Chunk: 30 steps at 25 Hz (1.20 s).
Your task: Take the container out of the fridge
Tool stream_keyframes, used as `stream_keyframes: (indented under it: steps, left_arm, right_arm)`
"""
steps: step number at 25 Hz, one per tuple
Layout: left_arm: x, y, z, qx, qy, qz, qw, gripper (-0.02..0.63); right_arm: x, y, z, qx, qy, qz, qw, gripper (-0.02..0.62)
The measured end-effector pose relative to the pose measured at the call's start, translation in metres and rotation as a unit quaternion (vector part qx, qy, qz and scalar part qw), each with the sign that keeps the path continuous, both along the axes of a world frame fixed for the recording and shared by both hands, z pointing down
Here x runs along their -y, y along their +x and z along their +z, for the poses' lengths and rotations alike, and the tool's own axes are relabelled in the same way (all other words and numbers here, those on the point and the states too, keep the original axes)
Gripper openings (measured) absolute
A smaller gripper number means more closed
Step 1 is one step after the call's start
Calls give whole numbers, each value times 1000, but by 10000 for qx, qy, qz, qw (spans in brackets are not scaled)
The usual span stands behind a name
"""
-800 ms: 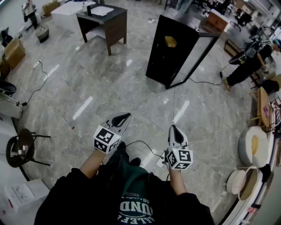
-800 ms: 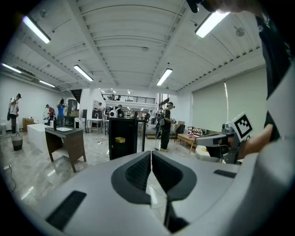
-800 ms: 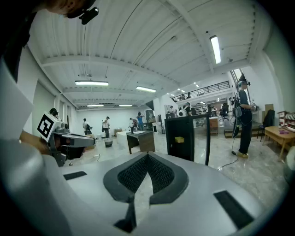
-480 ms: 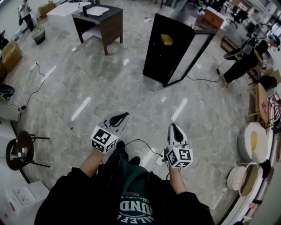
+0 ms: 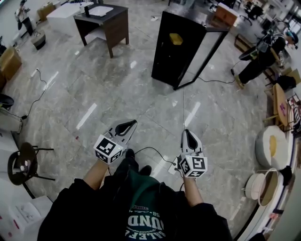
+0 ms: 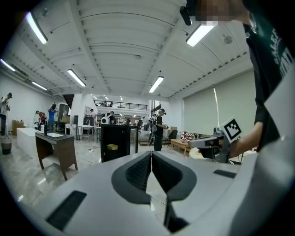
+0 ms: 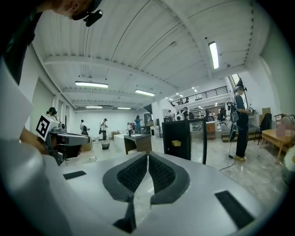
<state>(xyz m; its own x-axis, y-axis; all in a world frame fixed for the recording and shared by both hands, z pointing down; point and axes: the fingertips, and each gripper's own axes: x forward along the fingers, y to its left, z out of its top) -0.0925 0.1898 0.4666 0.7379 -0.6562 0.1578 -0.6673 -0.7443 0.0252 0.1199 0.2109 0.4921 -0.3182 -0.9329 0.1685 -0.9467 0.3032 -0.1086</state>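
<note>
While you stand well back on the marble floor (image 5: pixel 94 89), the whole job lies ahead, so let's line it up. Far left there's the dark tabletop (image 5: pixel 106 14) with something flat and white on it, well apart from your path and no trouble. Next is your left tool (image 5: pixel 133 123): its jaws are pressed together with nothing between them, held low in front of you. Look past it and there's your target, the black fridge (image 5: pixel 176 56), alone in the middle of the floor. The yellow container (image 5: pixel 176 39) shows inside it at about mid-height. A glass panel (image 5: pixel 204 54) angles off the fridge's right side. I'd judge that's the door swung out, but from here I can't tell how far, so check as you close in. Your right tool (image 5: pixel 187 133) is also closed and empty, pointing almost straight at the fridge. My call is to walk straight in and mind the black cable (image 5: pixel 153 151) looping on the floor by your feet. Stop square to the opening and spread one tool's jaws before you reach in, wide enough to take the container across its sides. The other tool can steady the door if needed. Further right a person (image 5: pixel 256 66) stands near the fridge, so give that side room.
</note>
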Motion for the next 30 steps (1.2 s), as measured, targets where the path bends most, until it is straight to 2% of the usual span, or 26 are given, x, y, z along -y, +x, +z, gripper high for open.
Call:
stream_keyframes:
  steps: [11, 30]
  left_arm:
    - [-4, -4, -2, -22, -31, 127, 9999, 15]
    - [-11, 15, -11, -22, -23, 149, 9999, 15]
  right_arm:
    - [-9, -17, -1, -158, -96, -293, 9994, 35]
    - [-11, -10, -6, -19, -148, -437, 9989, 35]
